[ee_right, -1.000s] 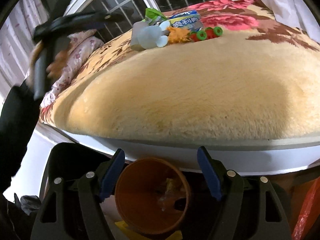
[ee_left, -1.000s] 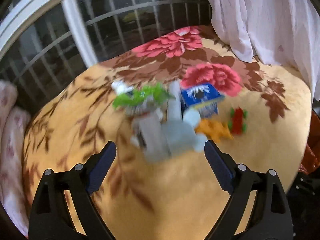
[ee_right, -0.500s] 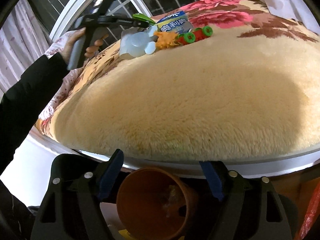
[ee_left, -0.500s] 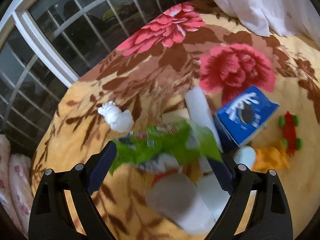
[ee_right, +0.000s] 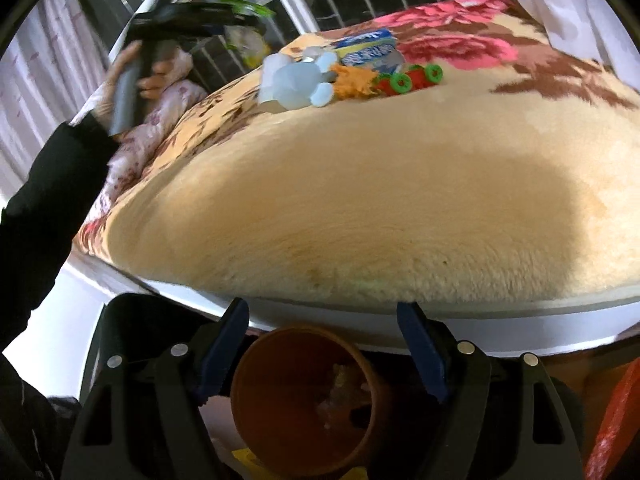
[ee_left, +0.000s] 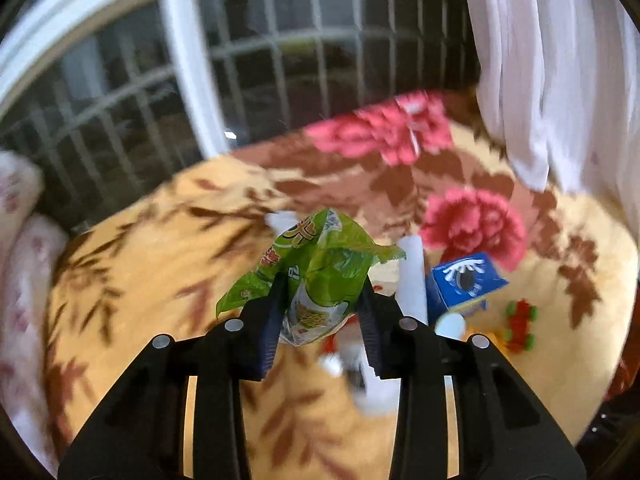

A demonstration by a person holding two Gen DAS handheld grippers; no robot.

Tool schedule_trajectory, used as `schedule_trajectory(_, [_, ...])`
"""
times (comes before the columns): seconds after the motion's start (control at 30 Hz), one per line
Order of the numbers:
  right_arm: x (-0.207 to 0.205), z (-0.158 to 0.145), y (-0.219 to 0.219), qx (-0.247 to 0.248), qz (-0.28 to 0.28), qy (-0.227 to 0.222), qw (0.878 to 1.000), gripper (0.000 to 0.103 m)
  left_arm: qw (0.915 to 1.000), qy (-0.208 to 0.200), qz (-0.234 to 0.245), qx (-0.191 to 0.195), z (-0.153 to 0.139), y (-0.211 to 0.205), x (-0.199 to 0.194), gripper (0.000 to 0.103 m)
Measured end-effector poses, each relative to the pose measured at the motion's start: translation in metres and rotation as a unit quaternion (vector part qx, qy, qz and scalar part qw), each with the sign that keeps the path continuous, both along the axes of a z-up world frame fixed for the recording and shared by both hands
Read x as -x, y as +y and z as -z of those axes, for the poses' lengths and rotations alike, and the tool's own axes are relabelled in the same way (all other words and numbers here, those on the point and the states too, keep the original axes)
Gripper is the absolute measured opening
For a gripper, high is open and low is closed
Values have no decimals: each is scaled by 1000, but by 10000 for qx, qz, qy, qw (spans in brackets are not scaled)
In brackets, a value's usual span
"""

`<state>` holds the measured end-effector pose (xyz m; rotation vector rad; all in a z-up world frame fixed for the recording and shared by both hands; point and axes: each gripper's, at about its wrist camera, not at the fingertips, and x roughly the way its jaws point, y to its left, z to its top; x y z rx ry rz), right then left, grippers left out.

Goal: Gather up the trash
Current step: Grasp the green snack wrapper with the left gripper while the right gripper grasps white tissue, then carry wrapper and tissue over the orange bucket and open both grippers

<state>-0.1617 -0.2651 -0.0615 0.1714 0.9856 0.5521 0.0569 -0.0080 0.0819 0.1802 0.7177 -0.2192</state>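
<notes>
My left gripper (ee_left: 320,300) is shut on a crumpled green snack wrapper (ee_left: 316,268) and holds it above the floral blanket (ee_left: 160,280). In the right wrist view the left gripper (ee_right: 240,20) shows raised at the upper left with the wrapper (ee_right: 246,42) hanging from it. My right gripper (ee_right: 322,332) is open and empty below the bed edge, over an orange bin (ee_right: 304,396) with some scraps inside. On the blanket lie a blue packet (ee_left: 464,280), a white tube (ee_left: 412,276), a pale plastic piece (ee_right: 296,80) and an orange scrap (ee_right: 354,80).
A red toy with green wheels (ee_left: 520,324) lies by the pile. A barred window (ee_left: 260,72) stands behind the bed, a white curtain (ee_left: 552,60) at right, pillows (ee_left: 24,260) at left. The white bed frame edge (ee_right: 440,320) runs above the bin.
My left gripper closed on the green wrapper and lifted it off the blanket. The right gripper stayed open over the bin.
</notes>
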Motion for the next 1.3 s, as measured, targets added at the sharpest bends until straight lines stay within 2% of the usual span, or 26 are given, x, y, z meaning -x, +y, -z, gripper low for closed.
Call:
schedule_trajectory(0.13, [0,-24,3,69,-302,-187,9993,76,9979,-371,-530,10,-17,24,74,34])
schedule_trajectory(0.23, [-12,-48,5,30,-493,-393,9980,76,9944,-512,-928,39,-9,32,122,34])
schedule_trajectory(0.3, [-34,-71,9,9,-556,-578,9968,76,9921,-521,-1141,87,-1,33,139,34])
schedule_trajectory(0.37, [-59,-86,14,-52,-599,-634,9962,76,9894,-495,-1351,169,12,33,154,34])
schedule_trajectory(0.47, [-117,-109,30,-90,-624,-748,9952,76,9882,-332,-1421,457,30,35,161,34])
schedule_trajectory(0.6, [-211,-124,72,-119,-691,-597,9958,76,9875,-274,-1475,486,43,35,157,34])
schedule_trajectory(0.8, [-329,-109,145,93,-642,-63,9979,76,9885,-147,-1412,520,59,34,146,34])
schedule_trajectory(0.87, [-367,-97,170,370,-551,90,9978,76,9877,-74,-1461,554,65,38,141,34])
schedule_trajectory(0.97, [-411,-75,198,658,-441,377,9961,75,9867,-4,-1509,612,70,43,135,34])
schedule_trajectory(1.0, [-422,-67,202,713,-354,484,9956,71,9866,8,-1506,634,70,44,133,34])
schedule_trajectory(1.13, [-452,-45,221,940,-263,738,9925,65,9868,-34,-1497,617,70,45,128,34])
schedule_trajectory(1.17, [-458,-37,228,1131,-270,839,9897,60,9866,-40,-1503,625,70,45,127,34])
schedule_trajectory(1.23, [-463,-24,237,1438,-277,983,9843,35,9864,-25,-1503,661,71,45,124,34])
schedule_trajectory(1.27, [-464,-19,241,1654,-239,1009,9808,30,9860,-32,-1526,672,71,46,124,34])
schedule_trajectory(1.3, [-460,-20,243,1786,-219,895,9796,30,9858,-24,-1531,685,71,46,124,34])
